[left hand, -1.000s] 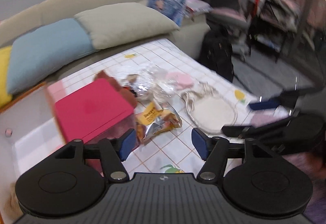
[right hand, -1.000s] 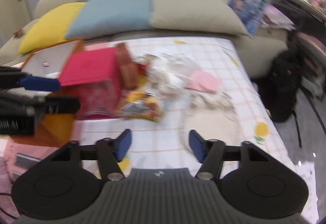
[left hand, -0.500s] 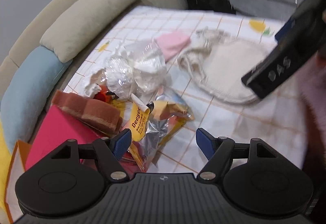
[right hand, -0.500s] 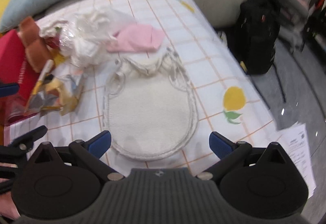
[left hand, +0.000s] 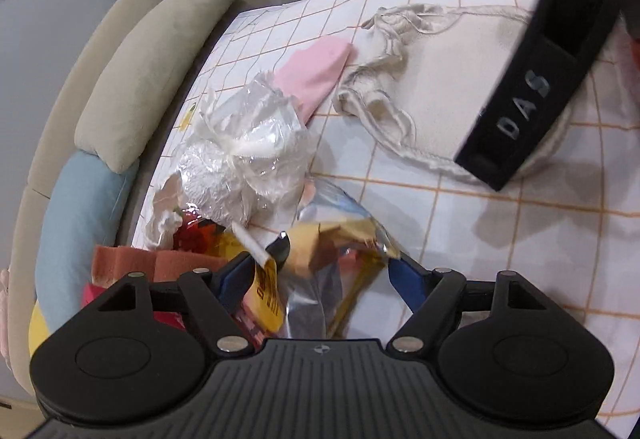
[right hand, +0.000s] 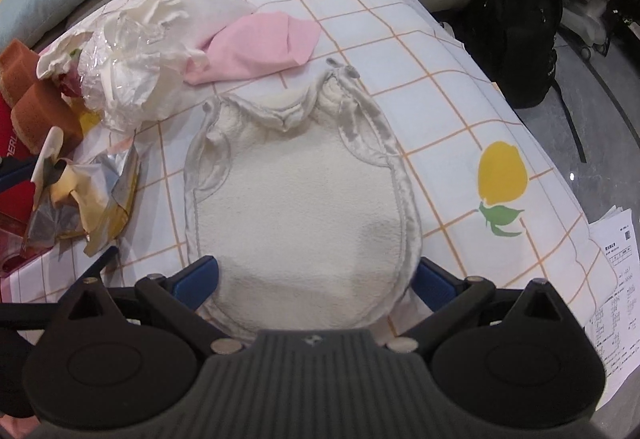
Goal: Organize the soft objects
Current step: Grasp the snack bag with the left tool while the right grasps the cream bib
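Note:
A cream fleece vest (right hand: 296, 207) lies flat on the checked tablecloth (right hand: 452, 111). My right gripper (right hand: 316, 275) is open, its blue pads on either side of the vest's bottom hem. A pink cloth (right hand: 260, 47) lies past the vest, next to a crumpled clear plastic bag (right hand: 132, 71). In the left wrist view my left gripper (left hand: 320, 275) is open around a crumpled yellow and silver snack wrapper (left hand: 328, 263). The plastic bag (left hand: 248, 155), pink cloth (left hand: 316, 71) and vest (left hand: 452, 87) lie beyond it. The right gripper's black body (left hand: 548, 59) hangs over the vest.
A brown sponge (right hand: 36, 107) and a red box (right hand: 12, 143) sit at the table's left. A sofa with grey (left hand: 152, 67) and blue (left hand: 80, 223) cushions runs behind the table. A black backpack (right hand: 516, 19) stands on the floor at right. Papers (right hand: 616, 287) lie near the table's right edge.
Both grippers moved down and forward toward the table. The left now straddles the snack wrapper. The right, opened wider, now straddles the vest's hem.

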`<state>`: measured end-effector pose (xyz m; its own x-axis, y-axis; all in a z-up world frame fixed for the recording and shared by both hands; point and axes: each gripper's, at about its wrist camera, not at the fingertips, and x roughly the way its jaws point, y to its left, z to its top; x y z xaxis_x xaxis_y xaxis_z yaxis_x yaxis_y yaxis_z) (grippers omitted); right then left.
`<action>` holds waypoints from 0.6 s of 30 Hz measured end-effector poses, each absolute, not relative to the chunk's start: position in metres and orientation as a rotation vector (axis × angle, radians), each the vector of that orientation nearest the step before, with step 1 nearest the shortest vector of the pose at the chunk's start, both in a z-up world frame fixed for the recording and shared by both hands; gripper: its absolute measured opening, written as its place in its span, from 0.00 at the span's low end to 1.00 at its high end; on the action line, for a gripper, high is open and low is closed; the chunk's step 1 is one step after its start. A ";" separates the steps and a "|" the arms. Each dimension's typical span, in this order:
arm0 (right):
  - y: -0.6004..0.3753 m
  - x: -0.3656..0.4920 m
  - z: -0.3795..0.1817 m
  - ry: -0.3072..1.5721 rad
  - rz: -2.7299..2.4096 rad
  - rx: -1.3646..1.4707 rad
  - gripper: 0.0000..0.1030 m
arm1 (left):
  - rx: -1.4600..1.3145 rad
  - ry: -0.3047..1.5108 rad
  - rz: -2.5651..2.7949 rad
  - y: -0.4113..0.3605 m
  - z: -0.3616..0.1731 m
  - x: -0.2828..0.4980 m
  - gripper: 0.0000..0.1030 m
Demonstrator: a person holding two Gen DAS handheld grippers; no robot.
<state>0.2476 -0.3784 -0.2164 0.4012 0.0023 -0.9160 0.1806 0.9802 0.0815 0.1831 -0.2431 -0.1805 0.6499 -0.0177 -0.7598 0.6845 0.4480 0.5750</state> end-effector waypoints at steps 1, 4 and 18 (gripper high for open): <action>-0.377 0.247 -0.216 1.152 -0.112 0.171 0.98 | 1.017 0.767 -0.489 -0.244 -0.180 0.185 0.84; -0.371 0.247 -0.216 1.144 -0.115 0.124 0.92 | 0.976 0.782 -0.484 -0.245 -0.179 0.191 0.77; -0.359 0.238 -0.205 1.074 -0.077 0.053 0.27 | 0.860 0.824 -0.451 -0.242 -0.169 0.189 0.37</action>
